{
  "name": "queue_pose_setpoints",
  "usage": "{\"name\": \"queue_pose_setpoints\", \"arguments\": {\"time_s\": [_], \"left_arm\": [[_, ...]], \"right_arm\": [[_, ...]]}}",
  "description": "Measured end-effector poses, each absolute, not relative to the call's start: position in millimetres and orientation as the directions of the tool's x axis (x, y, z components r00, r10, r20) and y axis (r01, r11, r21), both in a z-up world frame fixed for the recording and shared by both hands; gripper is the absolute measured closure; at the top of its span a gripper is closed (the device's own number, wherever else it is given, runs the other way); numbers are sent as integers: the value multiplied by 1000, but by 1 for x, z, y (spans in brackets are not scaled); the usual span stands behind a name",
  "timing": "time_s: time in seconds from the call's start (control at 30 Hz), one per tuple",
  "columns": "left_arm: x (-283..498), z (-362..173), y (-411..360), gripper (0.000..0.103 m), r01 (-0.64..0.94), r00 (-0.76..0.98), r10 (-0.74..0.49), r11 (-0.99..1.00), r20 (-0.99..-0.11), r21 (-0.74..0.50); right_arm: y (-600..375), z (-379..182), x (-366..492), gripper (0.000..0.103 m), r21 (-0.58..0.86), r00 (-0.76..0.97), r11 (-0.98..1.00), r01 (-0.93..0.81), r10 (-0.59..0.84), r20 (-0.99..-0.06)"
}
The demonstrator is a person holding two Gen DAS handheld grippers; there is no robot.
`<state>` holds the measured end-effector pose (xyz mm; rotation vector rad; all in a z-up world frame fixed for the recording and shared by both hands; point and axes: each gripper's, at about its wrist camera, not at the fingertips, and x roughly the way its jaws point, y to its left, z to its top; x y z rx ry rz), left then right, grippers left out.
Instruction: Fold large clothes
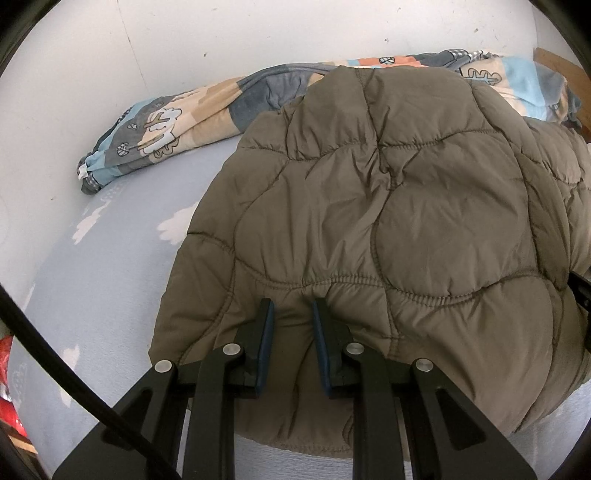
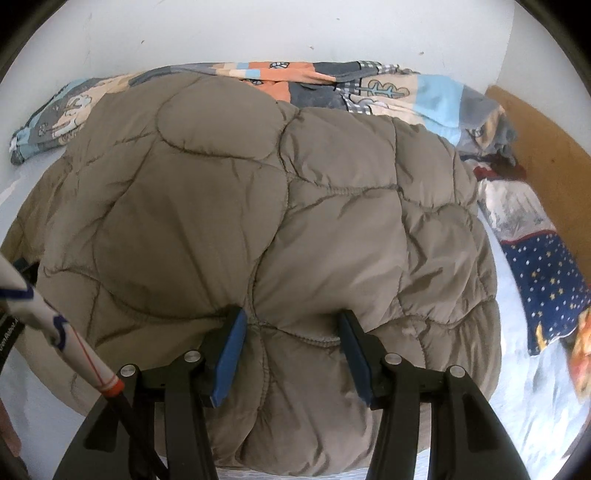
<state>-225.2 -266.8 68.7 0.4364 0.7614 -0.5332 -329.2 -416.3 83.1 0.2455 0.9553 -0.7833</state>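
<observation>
Jacket: olive-brown quilted puffer jacket (image 1: pixel 388 206) lying in a bulky folded heap on my bed, its curved stitched panels facing up; it fills most of both wrist views.
Bed sheet: pale blue sheet (image 1: pixel 110 258) with faint white cloud shapes, showing bare to the left of the jacket and along its near edge.
Left gripper: my left gripper (image 1: pixel 293 314) points down at the jacket's near edge, jaws drawn narrow. A ridge of jacket fabric sits between the blue pads (image 1: pixel 266 347), and the quilting puckers toward them, so I read it as pinched on the jacket.
Right gripper: my right gripper (image 2: pixel 291 325) hangs over the jacket's near right part with its jaws about half apart. The blue pads (image 2: pixel 231 354) straddle a stitched seam; the fabric bulges up between them, yet I cannot see the pads pressing it, so I count nothing as held.
Patterned bedding: a rumpled cover (image 2: pixel 314 85) in blue, orange, grey and beige with tree drawings, bunched along the white wall (image 2: pixel 258 33) behind the jacket.
Starred cloth: dark blue cloth with small stars (image 2: pixel 546 291), right of the jacket, just beside a brown wooden board (image 2: pixel 543 155).
Cable: a black cable (image 1: pixel 55 369) crosses the lower left of my left wrist view.
</observation>
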Motion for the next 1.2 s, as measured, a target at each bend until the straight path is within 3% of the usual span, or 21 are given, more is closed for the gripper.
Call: {"name": "queue_pose_setpoints", "arguments": {"time_s": [0.3,0.43,0.7,0.73,0.8,0.83,0.97,1.13,1.2], "left_arm": [[-225,71,-264,81,600,599,-292,780,-746,176],[-217,84,-254,76,597,573,-322,794,-754,114],[-174,96,-205,61,511,479,-340,857,-809,-57],[-167,94,-198,58,502,457,-346,861,-820,-83],[-160,90,-190,41,491,431,-340,865,-836,-99],[-156,86,-186,39,490,407,-335,865,-850,-106],[-143,84,-171,39,442,321,-402,865,-858,-239],[-129,94,-142,39,364,321,-430,879,-844,-309],[-120,86,-129,39,305,247,-496,855,-833,-419]], "right_arm": [[-410,84,-326,44,-208,305,708,675,-524,-795],[-413,88,-330,41,-194,304,704,683,-516,-801],[-460,103,-388,40,74,382,603,794,-401,-833],[-469,101,-400,39,103,380,577,810,-384,-842],[-481,93,-418,37,155,383,536,830,-344,-857],[-488,88,-427,37,183,387,516,837,-319,-865],[-507,74,-456,36,294,422,443,847,-223,-878],[-511,97,-496,32,384,480,338,860,-276,-833],[-512,94,-522,29,456,512,245,856,-276,-813]]}}
